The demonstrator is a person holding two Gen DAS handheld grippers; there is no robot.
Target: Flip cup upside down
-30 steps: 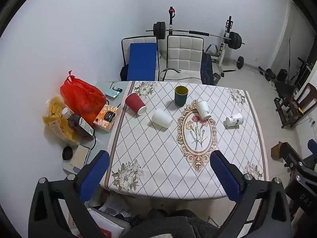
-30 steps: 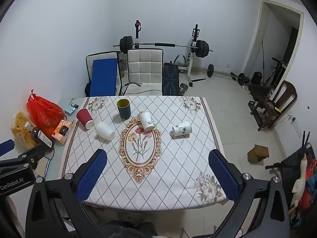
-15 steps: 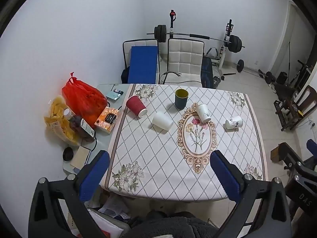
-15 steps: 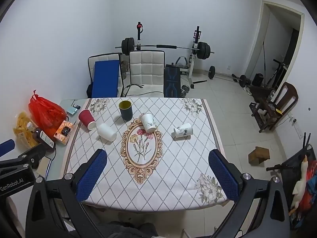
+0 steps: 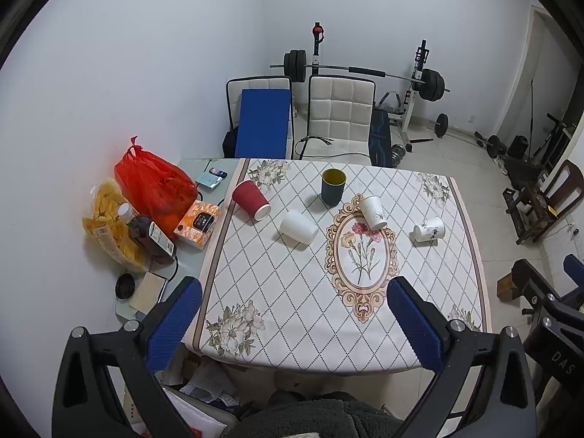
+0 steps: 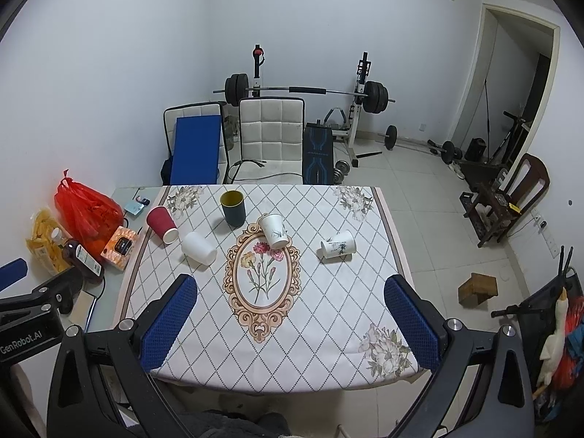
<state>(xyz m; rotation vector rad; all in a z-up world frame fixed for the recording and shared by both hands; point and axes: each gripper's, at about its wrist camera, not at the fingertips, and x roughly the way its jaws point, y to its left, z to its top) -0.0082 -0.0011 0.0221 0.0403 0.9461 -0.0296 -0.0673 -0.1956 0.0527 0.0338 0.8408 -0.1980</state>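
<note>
A white-walled room with a barbell rack and two white padded chairs at the far wall holds a tabletop covered by a white diamond-patterned cloth with a floral oval in the middle. Five cups sit across the upper half of the cloth. A dark green cylindrical cup with a yellow inside stands upright near the top centre. A red ribbed paper cup lies on its side at the upper left of the cloth, and a plain white cup lies on its side just beside it, to the lower right. A white paper cup with a plant print lies tilted at the oval's upper edge, and another printed white paper cup lies on its side well to the right. A red plastic bag and an orange box rest left of the cloth. The left gripper and the right gripper hang over the near edge, blue-padded fingers spread wide and holding nothing.
</note>
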